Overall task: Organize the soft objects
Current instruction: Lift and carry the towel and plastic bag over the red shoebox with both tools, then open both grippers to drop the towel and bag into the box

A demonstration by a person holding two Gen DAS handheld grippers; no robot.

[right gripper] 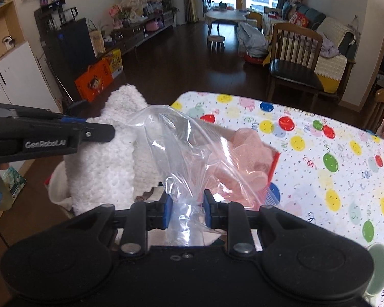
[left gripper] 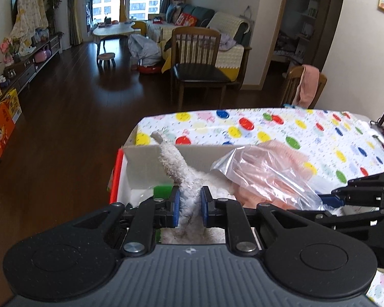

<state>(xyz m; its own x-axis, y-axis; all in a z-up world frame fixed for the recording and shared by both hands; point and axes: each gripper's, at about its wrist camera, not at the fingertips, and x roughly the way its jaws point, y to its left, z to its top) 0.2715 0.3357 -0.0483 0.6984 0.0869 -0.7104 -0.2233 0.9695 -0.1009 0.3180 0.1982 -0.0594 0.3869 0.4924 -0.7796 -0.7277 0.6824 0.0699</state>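
Note:
My left gripper is shut on a white fluffy plush cloth, held over an open cardboard box at the table's left end. The same white plush shows in the right wrist view with the left gripper clamped on it. My right gripper is shut on a clear plastic bag that holds a pink soft item. The bag lies partly in the box, to the right of the plush.
The table carries a white cloth with coloured dots. A wooden chair stands beyond the table, another with a pink towel at the right. A green object sits in the box. A dark wood floor lies to the left.

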